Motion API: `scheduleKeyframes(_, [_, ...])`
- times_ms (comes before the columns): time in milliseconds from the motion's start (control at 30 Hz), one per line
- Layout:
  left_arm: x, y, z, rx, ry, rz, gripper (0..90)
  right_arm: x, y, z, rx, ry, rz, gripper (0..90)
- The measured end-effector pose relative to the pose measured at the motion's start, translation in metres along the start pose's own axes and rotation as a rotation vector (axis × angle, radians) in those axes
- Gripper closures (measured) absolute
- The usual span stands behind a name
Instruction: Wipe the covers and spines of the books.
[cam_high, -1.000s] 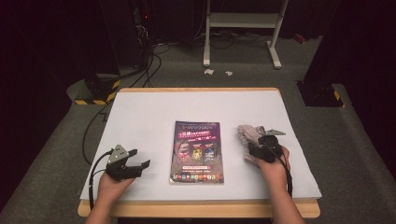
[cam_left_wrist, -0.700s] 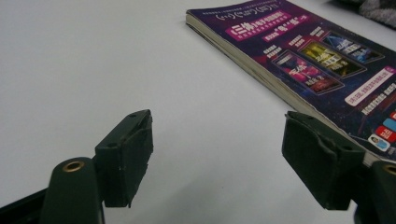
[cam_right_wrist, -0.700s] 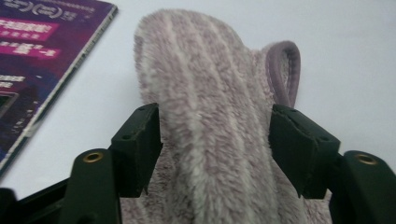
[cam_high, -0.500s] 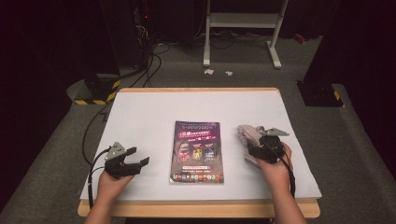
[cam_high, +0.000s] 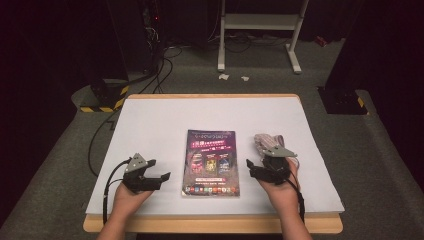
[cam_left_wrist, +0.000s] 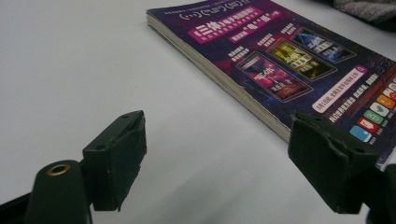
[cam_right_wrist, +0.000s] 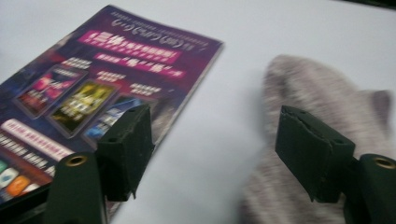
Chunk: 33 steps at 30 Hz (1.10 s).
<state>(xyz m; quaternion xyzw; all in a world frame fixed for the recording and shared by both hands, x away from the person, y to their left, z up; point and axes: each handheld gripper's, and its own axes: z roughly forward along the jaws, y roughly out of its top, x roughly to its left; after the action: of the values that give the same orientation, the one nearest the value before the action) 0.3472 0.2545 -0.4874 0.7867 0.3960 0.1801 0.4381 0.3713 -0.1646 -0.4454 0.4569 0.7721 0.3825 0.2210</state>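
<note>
The right gripper (cam_high: 254, 169) has just been opening its jaws, which now stand wide with nothing between them, above the bare strip between the book (cam_high: 211, 161) and the grey cloth (cam_high: 267, 142). The left gripper (cam_high: 161, 179) is also wide and empty, just left of the book's lower edge. The book lies flat, cover up, mid-surface (cam_high: 150, 120); the cloth sits just right of it.

Both hand-held grippers gape, right hand-held gripper (cam_high: 251, 165) just opening
</note>
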Motion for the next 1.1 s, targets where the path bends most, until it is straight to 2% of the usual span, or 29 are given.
scheduleKeyframes(33, [-0.002,0.000,0.002,0.005,-0.001,0.005,18.8,0.004,-0.002,0.001,-0.006,0.009,0.000,26.0])
scheduleKeyframes(100, [-0.007,0.001,0.004,0.016,-0.008,0.025,18.8,0.012,-0.007,0.003,-0.020,0.032,-0.015,31.7])
scheduleKeyframes(167, [-0.011,0.002,0.004,0.022,-0.012,0.044,18.5,0.020,-0.013,0.006,-0.026,0.052,-0.032,32.1])
scheduleKeyframes(233, [-0.017,0.003,0.007,0.024,-0.039,0.034,18.8,0.025,-0.018,0.013,0.005,0.065,-0.051,29.7])
scheduleKeyframes(333, [-0.029,0.005,0.015,0.057,-0.062,0.038,19.2,0.028,-0.029,0.022,0.051,0.097,-0.020,28.1])
scheduleKeyframes(500, [-0.046,0.014,0.034,0.120,-0.089,0.006,21.2,0.040,-0.039,0.036,0.098,0.129,-0.038,31.2])
scheduleKeyframes(600, [-0.052,0.017,0.046,0.153,-0.072,0.001,22.8,0.047,-0.040,0.038,0.097,0.150,-0.052,30.8])
scheduleKeyframes(733, [-0.052,0.018,0.058,0.204,-0.049,-0.008,22.0,0.051,-0.041,0.039,0.101,0.156,-0.050,28.9])
scheduleKeyframes(867, [-0.054,0.016,0.058,0.185,-0.049,-0.011,21.6,0.049,-0.043,0.041,0.110,0.165,-0.021,28.5])
scheduleKeyframes(1000, [-0.056,0.015,0.057,0.179,-0.070,0.004,29.8,0.051,-0.044,0.040,0.111,0.161,-0.010,28.3])
scheduleKeyframes(1100, [-0.057,0.014,0.056,0.172,-0.066,0.008,30.2,0.052,-0.044,0.040,0.113,0.158,0.005,28.5])
